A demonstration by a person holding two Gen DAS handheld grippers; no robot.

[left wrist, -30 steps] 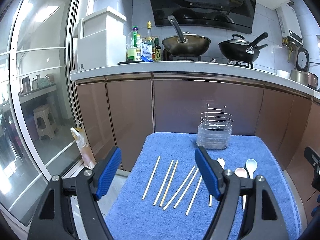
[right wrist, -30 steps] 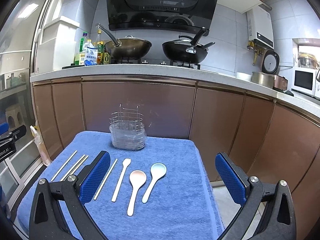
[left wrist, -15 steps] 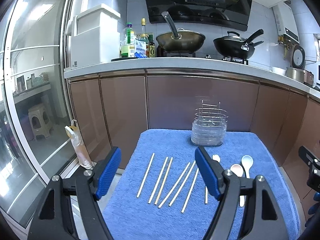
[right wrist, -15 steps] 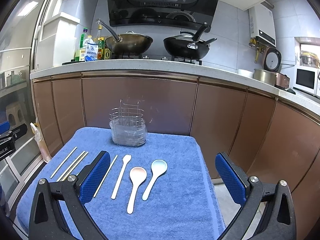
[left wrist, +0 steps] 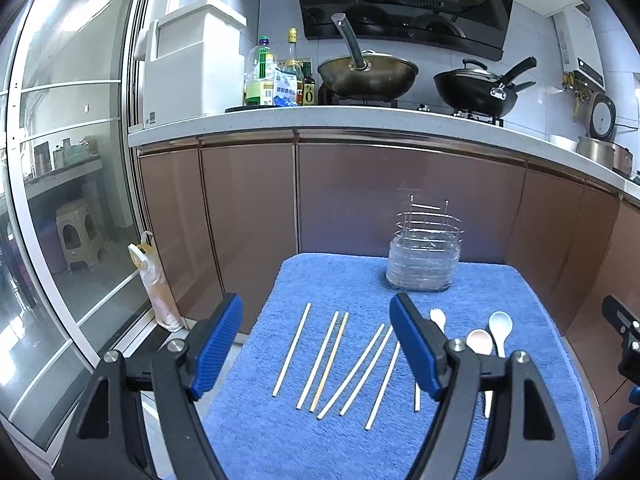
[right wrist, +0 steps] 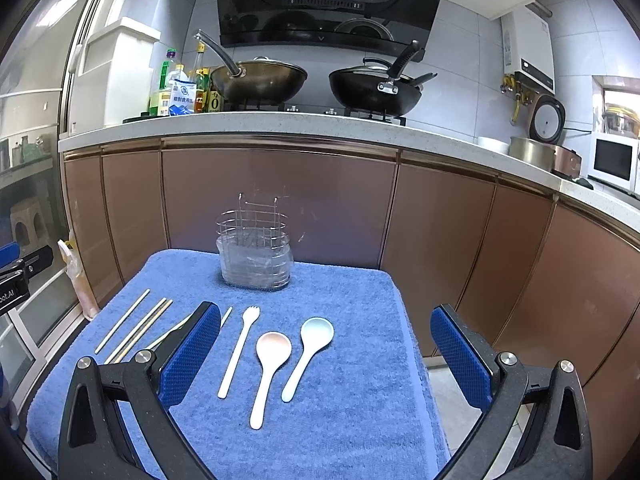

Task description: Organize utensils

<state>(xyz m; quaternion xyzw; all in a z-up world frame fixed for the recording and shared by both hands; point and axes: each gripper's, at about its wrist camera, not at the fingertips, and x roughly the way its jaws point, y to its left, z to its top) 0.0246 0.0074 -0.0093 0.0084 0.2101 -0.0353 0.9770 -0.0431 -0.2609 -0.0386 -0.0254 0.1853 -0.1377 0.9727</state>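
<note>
The work surface is a small table covered with a thick blue terry towel, which fills the lower middle of both views. At the far edge of the towel, in the centre of the right wrist frame, stands an upright wire utensil holder with a clear plastic lining; it looks empty.

In the lower left of the right wrist frame six thin pale wooden chopsticks lie in a loose row, all pointing away from the camera and slightly fanned. To the right of them lie a white plastic fork with a long handle, then a pale pink plastic spoon and a pale blue plastic spoon, side by side and close but not touching. All utensils are flat on the towel, well apart from the holder.

The left gripper, with blue ribbed pads, hovers above the chopsticks with its fingers spread wide and nothing between them. The right gripper is also wide apart and empty, above the fork and spoons.

Behind the table runs a row of glossy brown cabinet doors under a light speckled countertop. On the stove in the upper middle sit a bronze-coloured wok and a black wok with a lid, under a black range hood. Bottles of oil and sauce stand in the upper left, and a white microwave oven at the right edge. A glass sliding door fills the left side of the left wrist frame.
</note>
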